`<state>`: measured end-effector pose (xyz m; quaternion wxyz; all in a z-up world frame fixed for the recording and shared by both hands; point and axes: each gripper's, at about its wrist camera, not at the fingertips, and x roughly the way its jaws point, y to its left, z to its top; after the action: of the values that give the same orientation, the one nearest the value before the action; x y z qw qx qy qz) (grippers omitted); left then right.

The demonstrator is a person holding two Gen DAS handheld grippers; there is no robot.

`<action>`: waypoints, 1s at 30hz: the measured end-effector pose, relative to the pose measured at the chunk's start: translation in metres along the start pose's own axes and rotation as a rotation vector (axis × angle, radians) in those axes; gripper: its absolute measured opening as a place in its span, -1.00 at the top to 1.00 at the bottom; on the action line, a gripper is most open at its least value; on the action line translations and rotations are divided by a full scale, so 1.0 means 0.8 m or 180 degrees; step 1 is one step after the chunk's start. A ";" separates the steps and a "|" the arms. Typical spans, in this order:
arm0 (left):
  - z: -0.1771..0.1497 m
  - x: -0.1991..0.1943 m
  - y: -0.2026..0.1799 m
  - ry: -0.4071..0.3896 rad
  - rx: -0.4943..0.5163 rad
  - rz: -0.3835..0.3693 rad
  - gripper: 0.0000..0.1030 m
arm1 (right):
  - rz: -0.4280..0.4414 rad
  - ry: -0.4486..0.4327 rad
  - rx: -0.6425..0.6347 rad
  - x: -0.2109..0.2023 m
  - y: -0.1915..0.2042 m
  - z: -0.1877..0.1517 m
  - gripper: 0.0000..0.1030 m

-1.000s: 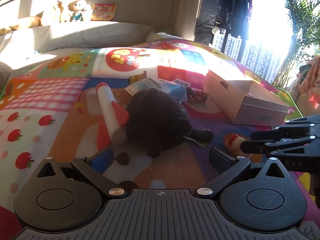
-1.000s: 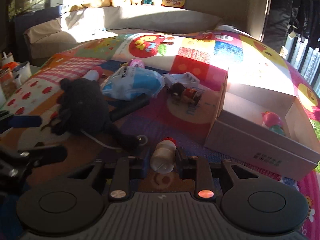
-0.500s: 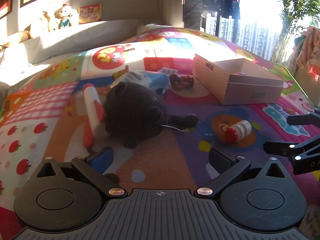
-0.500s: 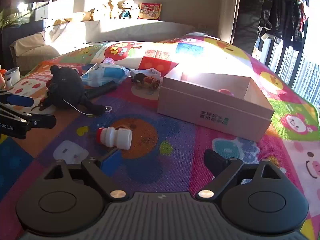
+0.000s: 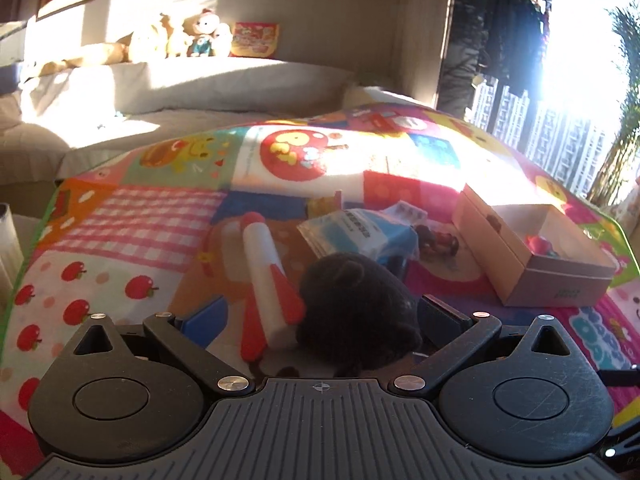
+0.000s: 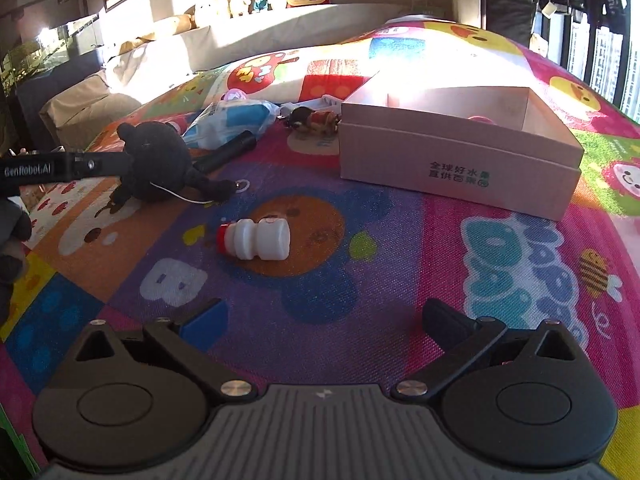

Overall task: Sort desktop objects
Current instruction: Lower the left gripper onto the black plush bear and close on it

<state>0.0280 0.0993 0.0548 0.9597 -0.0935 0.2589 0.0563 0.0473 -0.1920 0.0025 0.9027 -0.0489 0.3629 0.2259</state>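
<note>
From the right wrist view, the right gripper (image 6: 324,320) hangs over the play mat (image 6: 400,280), its jaws having just been opening; they stand spread wide with nothing between them. At about eleven o'clock from it the small white bottle (image 6: 256,239) with a red cap lies on its side, loose on the mat. Farther off at one o'clock sits the open cardboard box (image 6: 460,160), a pink item already inside. At ten o'clock the black plush toy (image 6: 156,168) lies with the left gripper (image 5: 320,316) reaching it; in the left wrist view the plush sits between that gripper's released jaws, which do not look to be pressing it. Beyond lie a white-and-red tube (image 5: 264,276) and a blue-white packet (image 5: 356,236).

The step in hand looks like picking the plush. Next the left jaws must clench on it, lift, and carry it toward the box at two o'clock.
</note>
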 end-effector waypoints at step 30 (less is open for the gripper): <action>-0.008 -0.017 -0.106 -0.0176 0.0831 -0.0971 -0.66 | -0.0057 -0.0010 -0.0074 0.001 0.003 0.000 -1.00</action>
<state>0.0263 0.0147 0.0686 0.9678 -0.0047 0.2204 -0.1212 0.0467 -0.1899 0.0020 0.9047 -0.0623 0.3583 0.2221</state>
